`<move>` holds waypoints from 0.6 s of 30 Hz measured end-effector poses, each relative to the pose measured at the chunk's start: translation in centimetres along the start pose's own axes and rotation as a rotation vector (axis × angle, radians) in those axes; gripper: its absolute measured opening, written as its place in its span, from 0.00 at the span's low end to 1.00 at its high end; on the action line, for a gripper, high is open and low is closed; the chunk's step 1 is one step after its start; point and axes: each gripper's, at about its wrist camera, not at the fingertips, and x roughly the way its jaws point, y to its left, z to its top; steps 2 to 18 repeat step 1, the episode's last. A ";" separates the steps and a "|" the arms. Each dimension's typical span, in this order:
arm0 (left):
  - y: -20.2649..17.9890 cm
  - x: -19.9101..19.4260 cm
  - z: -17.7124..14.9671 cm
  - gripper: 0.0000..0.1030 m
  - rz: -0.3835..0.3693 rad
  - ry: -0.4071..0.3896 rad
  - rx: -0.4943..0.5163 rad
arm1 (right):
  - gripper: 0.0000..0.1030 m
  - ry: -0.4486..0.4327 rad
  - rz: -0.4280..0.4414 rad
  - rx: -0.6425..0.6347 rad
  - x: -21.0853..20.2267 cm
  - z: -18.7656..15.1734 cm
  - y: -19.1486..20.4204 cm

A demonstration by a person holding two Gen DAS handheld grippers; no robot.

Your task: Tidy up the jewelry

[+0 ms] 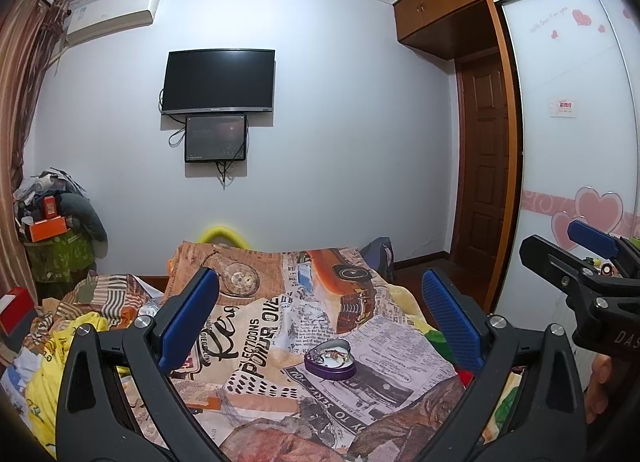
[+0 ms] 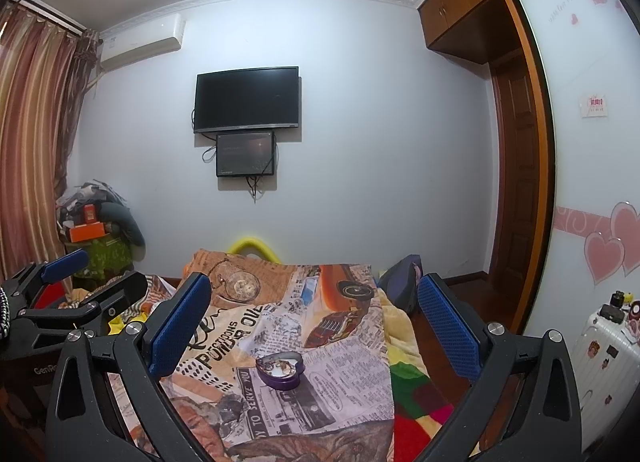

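A purple heart-shaped box [image 1: 330,360] lies open on the newspaper-print bedspread [image 1: 256,326], with tangled jewelry [image 1: 334,355] inside. It also shows in the right wrist view [image 2: 279,371] with the jewelry [image 2: 279,366] in it. My left gripper [image 1: 320,322] is open and empty, held above and short of the box. My right gripper [image 2: 312,322] is open and empty, also above and short of the box. The right gripper shows at the right edge of the left wrist view [image 1: 568,258]; the left gripper shows at the left edge of the right wrist view [image 2: 92,274].
The bedspread [image 2: 280,314] covers a bed with yellow clothes [image 1: 48,358] at the left. A cluttered pile [image 1: 52,222] stands in the far left corner. A wardrobe [image 1: 576,142] and a white suitcase [image 2: 604,346] are at the right. A TV [image 1: 219,80] hangs on the far wall.
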 end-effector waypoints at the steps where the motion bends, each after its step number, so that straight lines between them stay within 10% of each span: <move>1: 0.0 0.1 0.0 0.99 -0.002 0.004 0.000 | 1.00 0.003 0.000 0.000 0.1 0.0 0.0; 18: 0.0 0.1 0.0 0.99 -0.002 0.004 0.000 | 1.00 0.003 0.000 0.000 0.1 0.0 0.0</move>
